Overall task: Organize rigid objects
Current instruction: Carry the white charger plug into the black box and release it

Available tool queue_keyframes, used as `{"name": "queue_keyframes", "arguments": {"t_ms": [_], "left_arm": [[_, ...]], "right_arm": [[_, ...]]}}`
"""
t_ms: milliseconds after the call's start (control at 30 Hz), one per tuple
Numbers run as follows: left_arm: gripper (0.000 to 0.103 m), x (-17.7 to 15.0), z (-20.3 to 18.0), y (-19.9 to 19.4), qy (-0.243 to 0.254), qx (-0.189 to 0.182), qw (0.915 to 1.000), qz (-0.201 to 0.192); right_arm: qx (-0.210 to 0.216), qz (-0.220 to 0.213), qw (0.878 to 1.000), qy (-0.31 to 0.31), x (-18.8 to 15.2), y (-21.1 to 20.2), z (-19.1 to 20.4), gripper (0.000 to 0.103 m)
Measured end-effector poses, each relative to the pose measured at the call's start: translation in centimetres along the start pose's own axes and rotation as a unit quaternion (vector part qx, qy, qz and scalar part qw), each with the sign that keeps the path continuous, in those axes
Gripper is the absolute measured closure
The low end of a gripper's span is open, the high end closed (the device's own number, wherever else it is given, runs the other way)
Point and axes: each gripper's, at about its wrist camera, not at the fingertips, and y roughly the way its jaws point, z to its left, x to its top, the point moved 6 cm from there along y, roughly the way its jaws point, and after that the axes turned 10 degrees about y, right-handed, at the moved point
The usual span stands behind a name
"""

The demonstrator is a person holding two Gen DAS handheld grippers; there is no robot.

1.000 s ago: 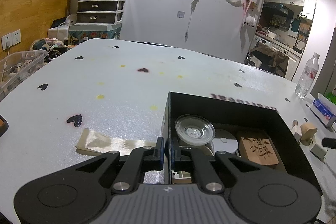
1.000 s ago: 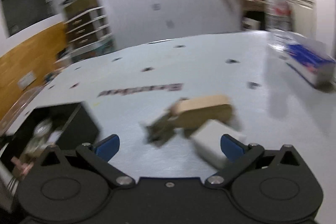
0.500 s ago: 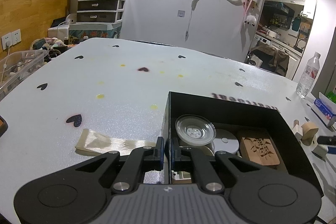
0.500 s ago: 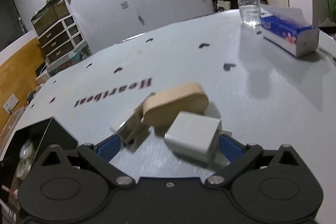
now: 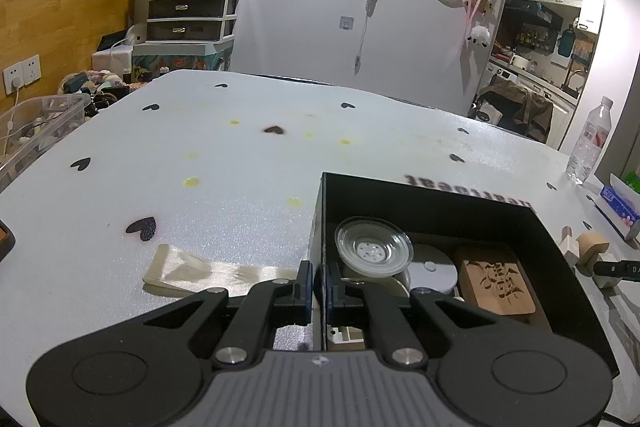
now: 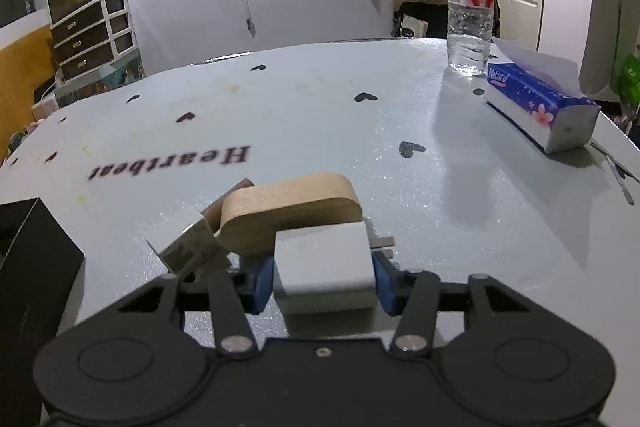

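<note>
My left gripper [image 5: 318, 283] is shut on the near left wall of the black box [image 5: 436, 203]. The box holds a clear round lid [image 5: 374, 247], a white disc [image 5: 434, 267] and a carved wooden block [image 5: 496, 281]. My right gripper [image 6: 324, 277] is shut on a white charger [image 6: 324, 267], which sits on the table. Behind the charger lies a rounded wooden block [image 6: 290, 213], with a small white tagged piece [image 6: 192, 247] to its left. The wooden block [image 5: 592, 245] also shows in the left wrist view, right of the box.
A water bottle [image 6: 470, 7] and a blue tissue pack [image 6: 540, 107] stand at the far right of the white table [image 6: 320, 107]. A beige ribbon strip [image 5: 200, 271] lies left of the box. A clear bin [image 5: 36, 123] stands off the table's left edge.
My right gripper moved forward around the white charger and closed on it. The left gripper stayed shut on the box wall.
</note>
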Motion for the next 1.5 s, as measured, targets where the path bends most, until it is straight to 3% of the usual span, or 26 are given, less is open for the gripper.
{"name": "queue_keyframes", "arguments": {"t_ms": [167,267,400,567,767,967,1133,1233,1500], "left_arm": [[0.096,0.0,0.0,0.0,0.0,0.0,1.0,0.0],[0.096,0.0,0.0,0.0,0.001,0.0,1.0,0.0],[0.096,0.0,0.0,0.0,0.001,0.0,1.0,0.0],[0.096,-0.1,0.1,-0.1,-0.001,-0.002,1.0,-0.002],[0.096,-0.1,0.2,-0.1,0.001,-0.003,1.0,-0.001],[0.096,-0.1,0.2,-0.1,-0.001,-0.003,1.0,-0.002],[0.096,-0.1,0.2,-0.1,-0.001,-0.003,1.0,-0.002],[0.096,-0.1,0.2,-0.1,-0.001,-0.003,1.0,-0.002],[0.096,-0.1,0.2,-0.1,-0.001,-0.003,1.0,-0.001]], "right_arm": [[0.039,0.003,0.999,0.008,-0.5,-1.3,0.2,0.052],[0.101,0.002,0.995,-0.017,-0.7,-3.5,1.8,0.052],[0.202,0.001,0.975,-0.086,-0.1,-6.8,5.5,0.052],[0.308,0.026,0.931,-0.197,0.2,-8.9,11.3,0.052],[0.38,0.078,0.861,-0.329,-1.2,-9.6,17.5,0.052],[0.405,0.137,0.799,-0.423,-3.7,-9.2,20.5,0.052],[0.403,0.169,0.767,-0.47,-5.0,-8.4,21.1,0.052],[0.397,0.19,0.756,-0.485,-5.3,-7.9,21.4,0.051],[0.394,0.209,0.764,-0.466,-4.6,-8.2,21.2,0.043]]}}
